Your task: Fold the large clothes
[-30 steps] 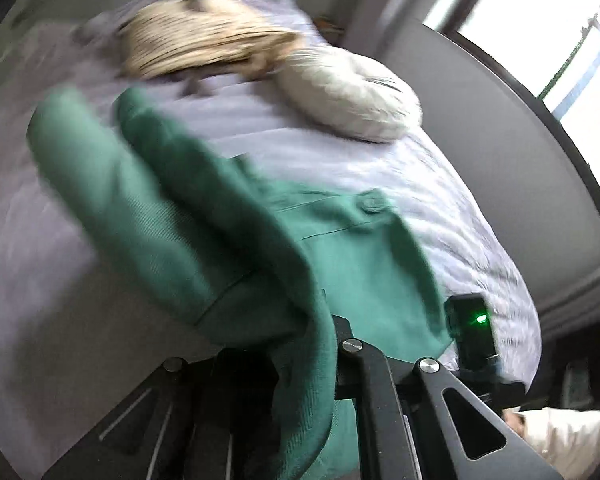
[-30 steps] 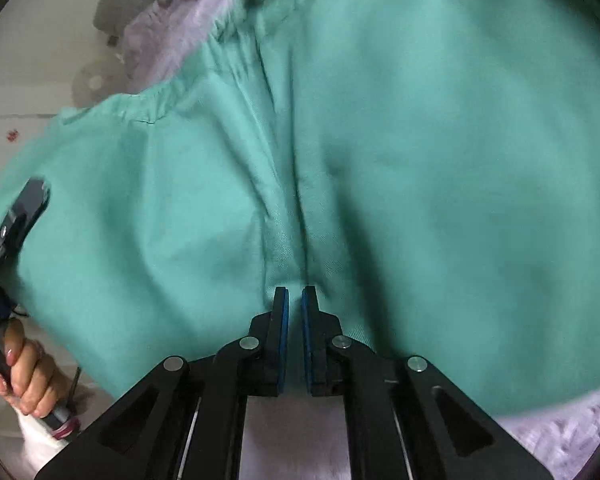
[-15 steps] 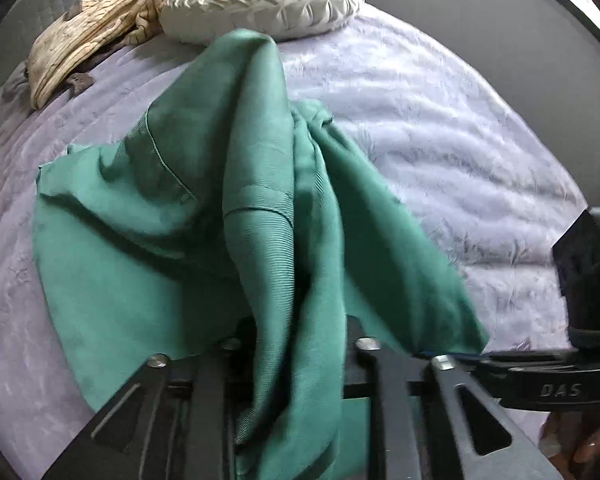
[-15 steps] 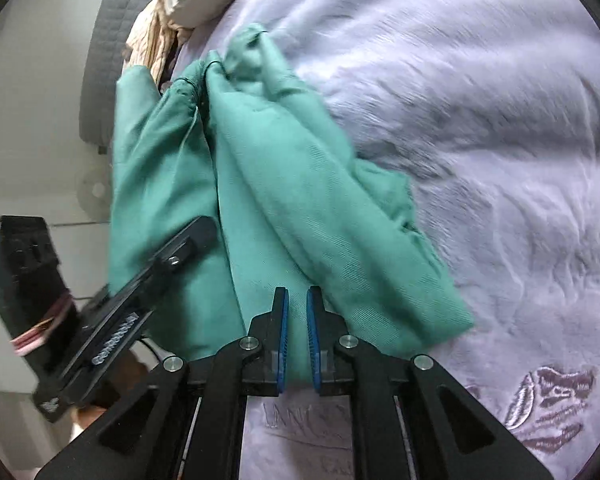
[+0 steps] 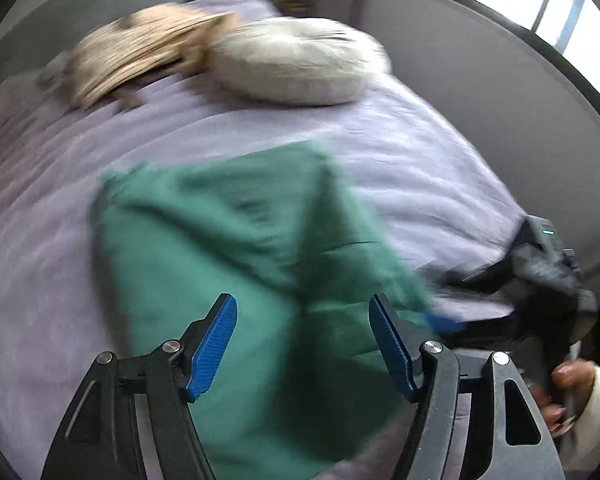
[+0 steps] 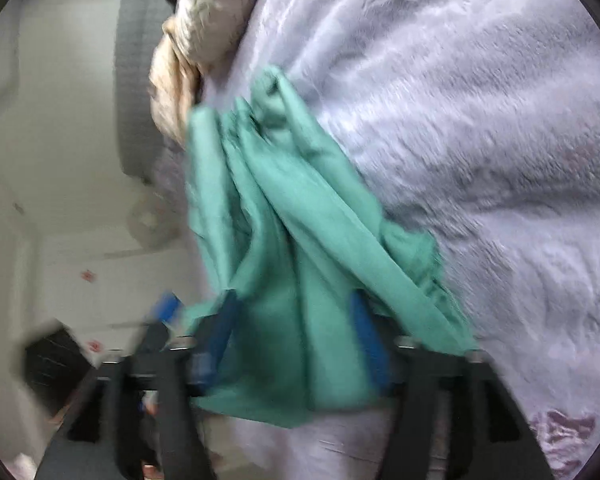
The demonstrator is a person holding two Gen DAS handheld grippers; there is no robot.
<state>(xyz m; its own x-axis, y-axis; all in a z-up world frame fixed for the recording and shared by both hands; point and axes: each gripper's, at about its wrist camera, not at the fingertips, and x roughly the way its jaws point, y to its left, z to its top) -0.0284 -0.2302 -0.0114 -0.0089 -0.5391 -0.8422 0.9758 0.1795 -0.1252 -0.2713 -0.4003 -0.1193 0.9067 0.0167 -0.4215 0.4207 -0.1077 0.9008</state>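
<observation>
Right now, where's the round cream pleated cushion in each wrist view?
Left wrist view: round cream pleated cushion top centre, on the lilac bedspread, beyond the green garment.
Right wrist view: cushion top, left of centre.
Shared landmark: the beige striped cloth beside it in both.
</observation>
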